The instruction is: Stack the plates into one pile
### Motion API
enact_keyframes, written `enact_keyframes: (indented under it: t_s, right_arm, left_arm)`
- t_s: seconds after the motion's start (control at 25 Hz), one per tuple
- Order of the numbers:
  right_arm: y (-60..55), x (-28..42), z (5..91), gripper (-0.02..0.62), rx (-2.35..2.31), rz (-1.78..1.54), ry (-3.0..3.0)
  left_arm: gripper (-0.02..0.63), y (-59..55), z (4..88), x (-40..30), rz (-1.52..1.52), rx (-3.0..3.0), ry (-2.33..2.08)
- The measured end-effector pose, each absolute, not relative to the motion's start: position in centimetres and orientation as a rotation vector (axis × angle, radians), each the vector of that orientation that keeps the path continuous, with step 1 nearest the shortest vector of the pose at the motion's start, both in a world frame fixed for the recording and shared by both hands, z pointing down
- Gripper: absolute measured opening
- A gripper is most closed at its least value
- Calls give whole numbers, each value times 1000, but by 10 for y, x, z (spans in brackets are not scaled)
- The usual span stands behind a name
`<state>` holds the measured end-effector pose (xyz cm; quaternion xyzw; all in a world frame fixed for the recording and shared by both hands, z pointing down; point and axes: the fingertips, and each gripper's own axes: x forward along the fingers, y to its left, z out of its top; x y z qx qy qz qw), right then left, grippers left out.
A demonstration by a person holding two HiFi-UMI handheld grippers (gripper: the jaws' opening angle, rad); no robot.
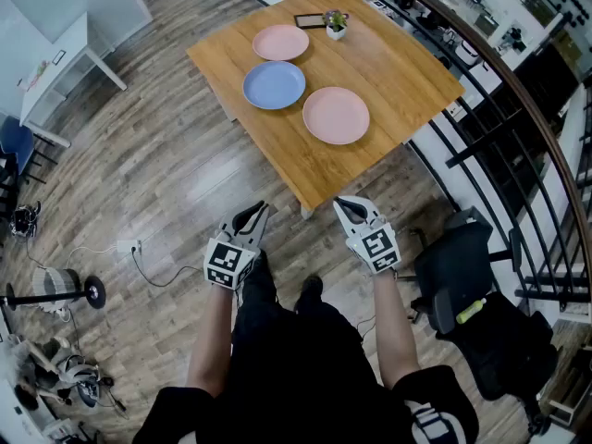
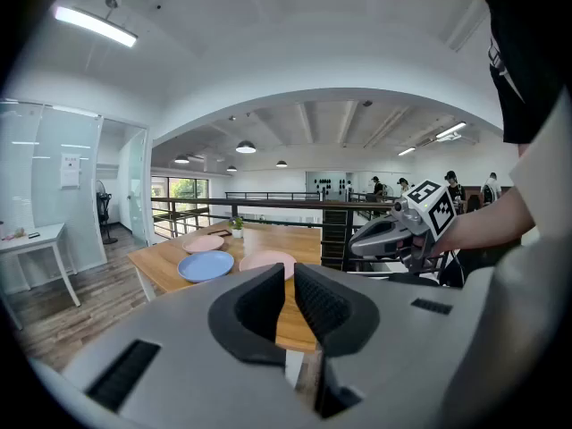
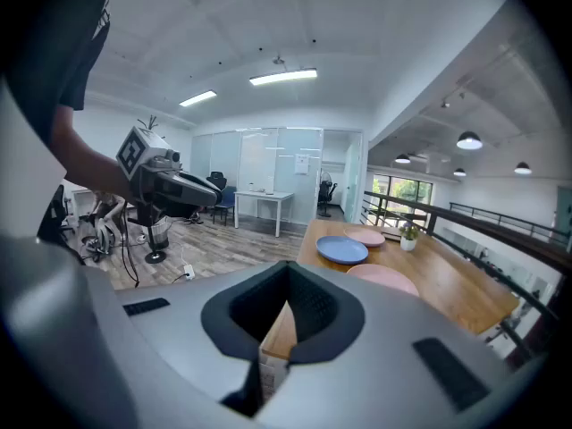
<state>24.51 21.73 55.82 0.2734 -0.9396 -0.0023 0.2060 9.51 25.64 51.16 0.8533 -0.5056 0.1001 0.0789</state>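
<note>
Nothing is stacked yet! The table (image 1: pixel 407 72) carries three plates, seemingly none overlapping: near pink plate (image 1: pixel 336 115) mid-table, blue plate (image 1: pixel 274 85) by the left edge, far pink plate (image 1: pixel 280 42) at the far edge. Left gripper (image 1: pixel 252 218) and right gripper (image 1: pixel 351 209) hover short of the near corner, jaws clenched, empty.

Bright, even light; ceiling strip lights (image 3: pixel 283 77) on; sharp focus; strong fisheye bending, dark corners.
</note>
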Motion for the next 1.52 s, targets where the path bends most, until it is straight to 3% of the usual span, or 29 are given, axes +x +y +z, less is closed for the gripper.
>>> enact_keyframes:
  t_s: [1.52]
  right_arm:
    - [241,262,557,25,775,-27,-2624]
  left_arm:
    - [40,295,517,125,274,2527,-1596]
